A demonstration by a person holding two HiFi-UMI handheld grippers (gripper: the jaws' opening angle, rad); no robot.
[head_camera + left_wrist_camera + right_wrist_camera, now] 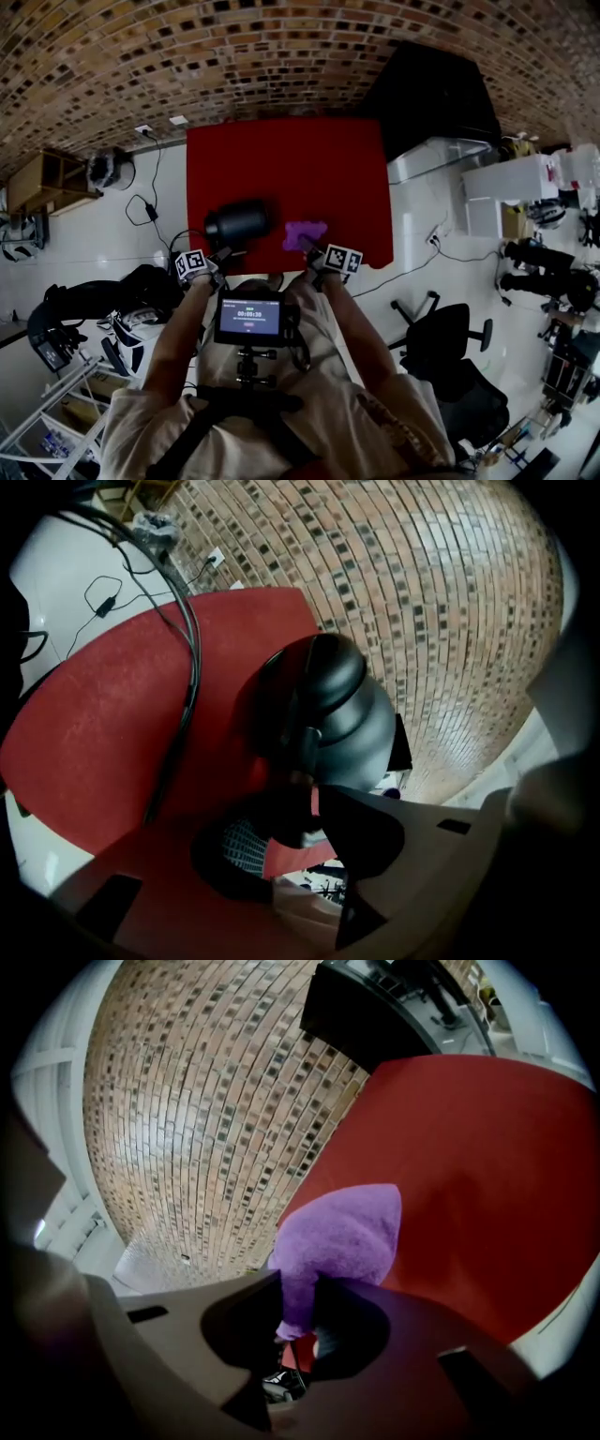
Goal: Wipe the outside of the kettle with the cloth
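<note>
On red surface (281,150): one kettle (236,223), one cloth (304,233) clenched by right tool (298,1326); left tool (298,841) released.

The person is wearing a beige short-sleeved shirt (384,412) and a black chest harness (244,403) carrying a lit screen (249,319). At ten and two o'clock of it, the left gripper (223,253) and right gripper (314,249) are showing white cubes (192,265) with black square markers.

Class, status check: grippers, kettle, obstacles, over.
Left gripper open, close to kettle. Right gripper shut on cloth. Kettle on red table, cable beside it.
</note>
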